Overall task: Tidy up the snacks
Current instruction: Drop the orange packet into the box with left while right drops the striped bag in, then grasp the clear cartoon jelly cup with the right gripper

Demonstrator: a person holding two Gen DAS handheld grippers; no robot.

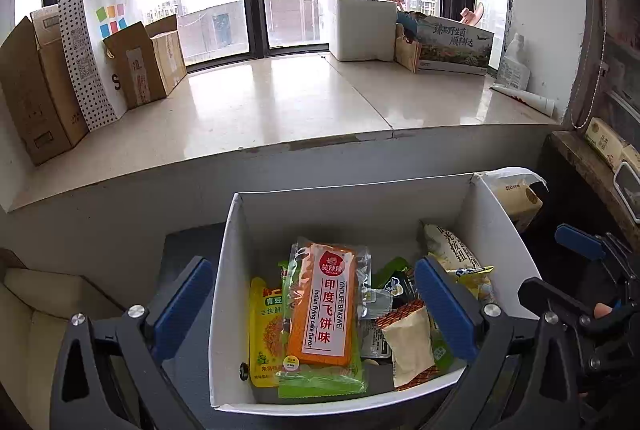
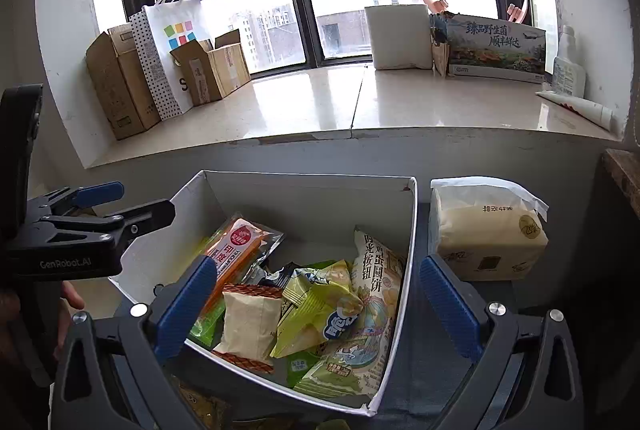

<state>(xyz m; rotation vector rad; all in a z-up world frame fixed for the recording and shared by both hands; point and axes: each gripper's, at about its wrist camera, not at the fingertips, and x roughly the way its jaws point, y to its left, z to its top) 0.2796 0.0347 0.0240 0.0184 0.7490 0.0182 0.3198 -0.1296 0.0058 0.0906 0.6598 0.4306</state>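
A white open box (image 1: 236, 270) (image 2: 408, 230) holds several snack packets. An orange flying-cake pack (image 1: 326, 306) (image 2: 234, 250) lies on top at the left, over a yellow packet (image 1: 264, 330). A beige packet with red edges (image 1: 410, 342) (image 2: 248, 326), a yellow-green bag (image 2: 320, 306) and a large egg-biscuit bag (image 1: 452, 250) (image 2: 376, 294) fill the right side. My left gripper (image 1: 314, 302) is open and empty above the box. My right gripper (image 2: 316, 302) is open and empty above the box; it also shows in the left wrist view (image 1: 560, 262).
A bagged tissue pack (image 2: 488, 234) (image 1: 516, 198) stands right of the box. Behind is a marble windowsill (image 1: 280, 102) (image 2: 360, 102) with cardboard boxes (image 1: 36, 90), a dotted paper bag (image 1: 96, 50), a white block (image 1: 364, 30) and a printed carton (image 1: 452, 46).
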